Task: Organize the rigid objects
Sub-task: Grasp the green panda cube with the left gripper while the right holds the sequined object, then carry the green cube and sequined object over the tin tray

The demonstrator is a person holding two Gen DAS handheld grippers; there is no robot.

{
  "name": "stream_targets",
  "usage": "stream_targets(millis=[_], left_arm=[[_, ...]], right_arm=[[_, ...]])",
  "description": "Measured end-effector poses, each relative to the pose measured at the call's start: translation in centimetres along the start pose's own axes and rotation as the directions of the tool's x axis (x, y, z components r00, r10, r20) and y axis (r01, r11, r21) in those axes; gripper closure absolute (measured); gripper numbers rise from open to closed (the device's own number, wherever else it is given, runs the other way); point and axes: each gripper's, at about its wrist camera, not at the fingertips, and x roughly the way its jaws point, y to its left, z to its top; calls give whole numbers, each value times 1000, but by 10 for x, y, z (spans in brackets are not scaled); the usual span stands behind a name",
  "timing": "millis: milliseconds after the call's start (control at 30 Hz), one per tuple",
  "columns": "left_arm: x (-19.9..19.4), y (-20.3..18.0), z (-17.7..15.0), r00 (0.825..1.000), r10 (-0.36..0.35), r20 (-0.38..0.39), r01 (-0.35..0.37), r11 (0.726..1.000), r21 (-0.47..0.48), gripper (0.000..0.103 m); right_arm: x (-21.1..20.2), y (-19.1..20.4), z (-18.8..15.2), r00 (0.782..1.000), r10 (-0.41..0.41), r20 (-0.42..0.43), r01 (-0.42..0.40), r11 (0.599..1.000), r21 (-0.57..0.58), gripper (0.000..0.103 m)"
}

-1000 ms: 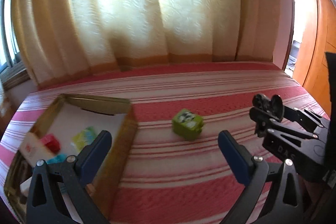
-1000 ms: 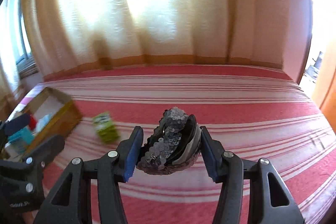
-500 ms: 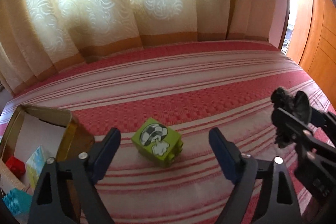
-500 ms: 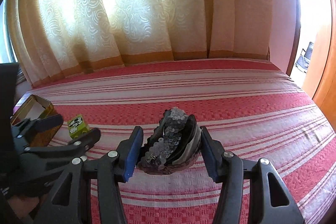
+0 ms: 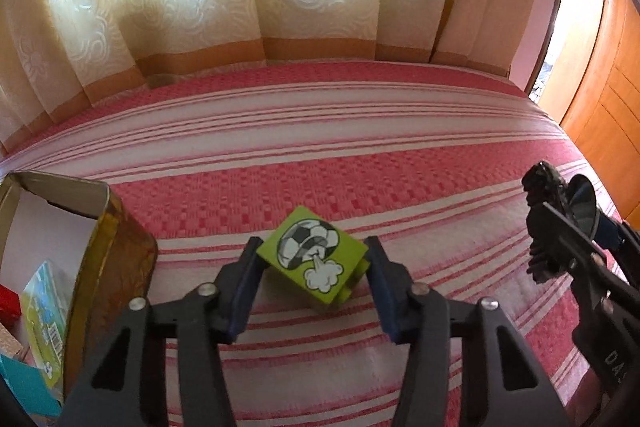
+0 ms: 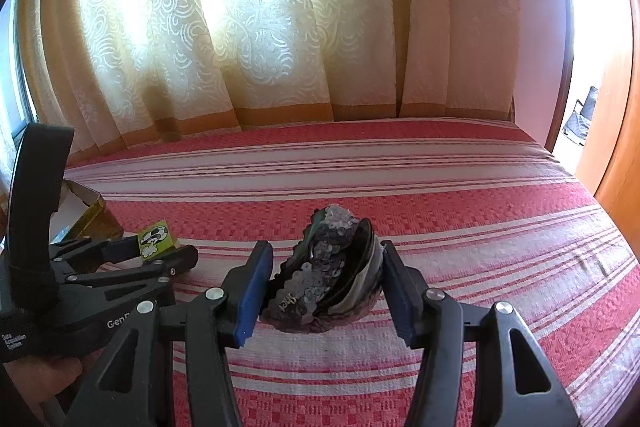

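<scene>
Green block, left wrist view: one lime-green toy brick (image 5: 314,257) with a football print, lower centre of the frame, lying on the red striped bedspread (image 5: 320,155).
Left gripper: the left gripper (image 5: 312,267) has just been closing, the brick between its jaws; both blue pads look to be on or just at its sides, though I cannot tell whether they press yet.
Handling: hard, light plastic by the look; smooth faces may slip, and it sits turned to the pads, so its corners could twist out. Flat opposite sides seem the best hold.
Box: one open cardboard box (image 5: 116,247), lower left, holding several bright items.
Sequinned item, right wrist view: one dark sequinned pouch-like thing (image 6: 326,275), lower centre, clamped in the right gripper (image 6: 326,285).
Handling: looks softer, slippery scales.
Count: two grippers, one brick.
</scene>
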Motion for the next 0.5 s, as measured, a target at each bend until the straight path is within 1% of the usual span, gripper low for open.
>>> stream_targets(millis=[200, 400, 500], left_arm=[[-18, -6, -9, 997, 36, 68, -38, 999, 31, 52], [-43, -10, -21, 982, 80, 169, -90, 995, 51, 52], [-55, -6, -27, 975, 85, 206, -96, 995, 42, 52]], right_arm=[[-10, 3, -1, 999, 15, 47, -15, 1000, -13, 47], [-22, 7, -3, 996, 23, 91, -21, 999, -27, 47], [-28, 10, -5, 993, 32, 110, -29, 999, -28, 47]])
